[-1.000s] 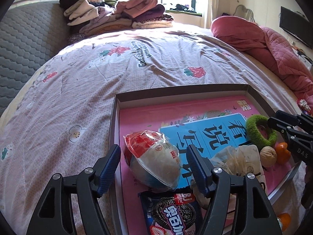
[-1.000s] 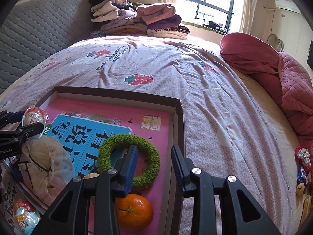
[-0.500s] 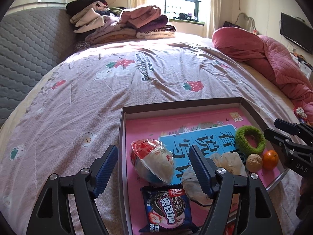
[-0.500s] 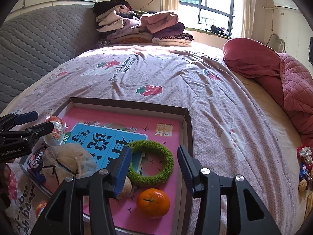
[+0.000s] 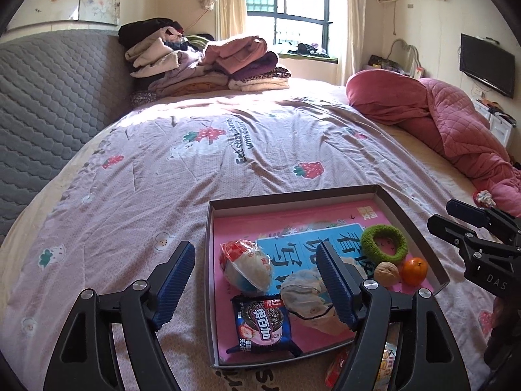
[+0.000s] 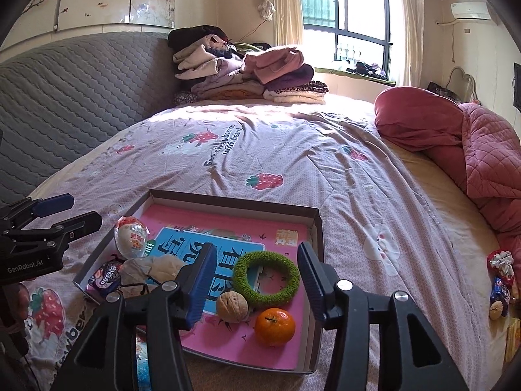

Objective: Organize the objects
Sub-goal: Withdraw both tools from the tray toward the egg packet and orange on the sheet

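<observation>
A shallow brown box (image 5: pixel 209 260) with a pink and blue printed bottom lies on the bedspread. It holds a wrapped egg-shaped snack (image 5: pixel 247 265), a cookie packet (image 5: pixel 262 322), a crumpled white bag (image 5: pixel 306 293), a walnut (image 5: pixel 386 272), a mandarin (image 5: pixel 413 270) and a green fuzzy ring (image 5: pixel 368 238). My left gripper (image 5: pixel 254 254) hovers wide open above the box's left side, holding nothing. My right gripper (image 6: pixel 257 251) hangs over the ring (image 6: pixel 241 273), walnut (image 6: pixel 232 306) and mandarin (image 6: pixel 275 325). Its jaws are opening and nothing is pressed between them.
Folded clothes (image 5: pixel 208 62) are piled at the far end of the bed. A red quilt (image 5: pixel 439 123) lies along the right, a grey padded headboard (image 5: pixel 42 97) on the left. Small snacks (image 6: pixel 501 280) sit at the bed's right edge, and packets (image 5: pixel 384 368) lie in front of the box.
Both grippers have risen and drawn back from the box. The right jaws have widened and come away from the green ring. The left jaws now stand clear above the egg snack.
</observation>
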